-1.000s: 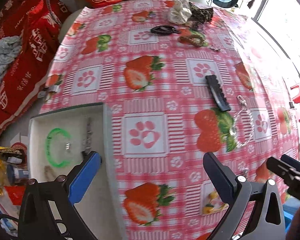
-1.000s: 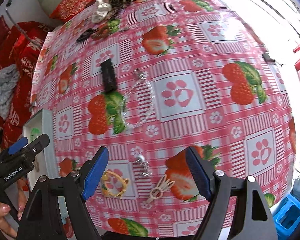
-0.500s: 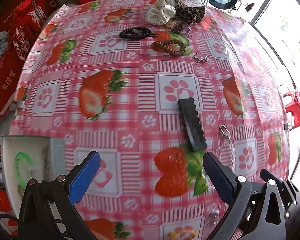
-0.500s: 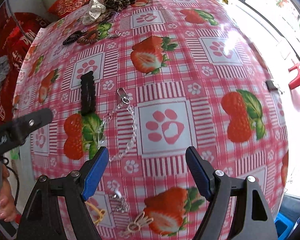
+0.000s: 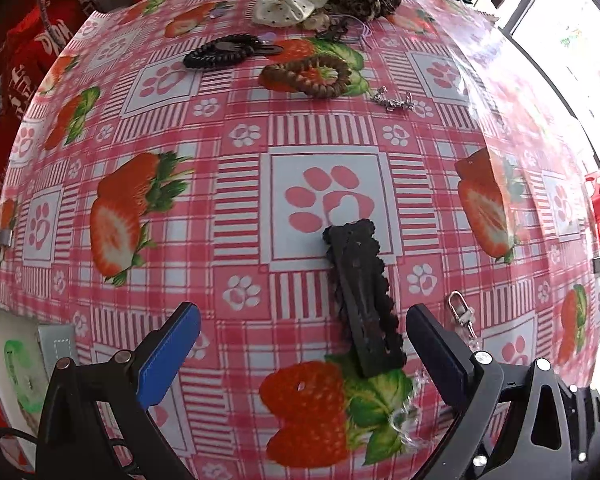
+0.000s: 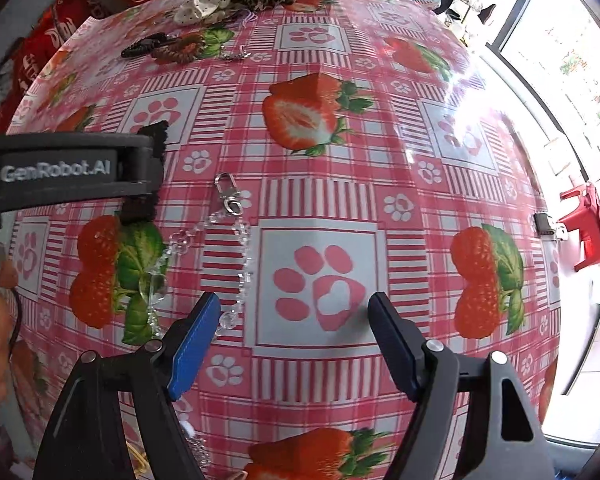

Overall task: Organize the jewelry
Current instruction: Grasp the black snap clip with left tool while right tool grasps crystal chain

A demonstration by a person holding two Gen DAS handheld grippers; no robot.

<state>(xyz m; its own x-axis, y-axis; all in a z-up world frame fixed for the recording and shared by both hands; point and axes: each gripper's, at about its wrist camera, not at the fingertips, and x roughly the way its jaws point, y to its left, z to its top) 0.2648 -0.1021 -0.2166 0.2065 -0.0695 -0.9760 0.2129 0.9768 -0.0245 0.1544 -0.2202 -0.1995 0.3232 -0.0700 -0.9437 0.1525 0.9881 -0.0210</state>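
Left gripper [image 5: 302,344] hung spread above tablecloth [image 5: 240,184], nothing gripped; black clip [image 5: 366,300] lay between its fingers, nearer right one. Right gripper [image 6: 294,334] also released, empty over paw print; jaws had just narrowed slightly. Crystal chain [image 6: 228,236] lay beside its left finger. White tray [image 5: 4,344] with green bangle [image 5: 18,376] at table's left edge.

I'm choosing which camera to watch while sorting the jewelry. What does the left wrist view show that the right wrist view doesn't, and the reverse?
Only the left wrist view shows the white tray holding a green bangle, and the whole black hair clip. Only the right wrist view shows the whole clear bead chain and the left gripper's body covering most of that clip. Both show the scrunchies and the brown bead bracelet.
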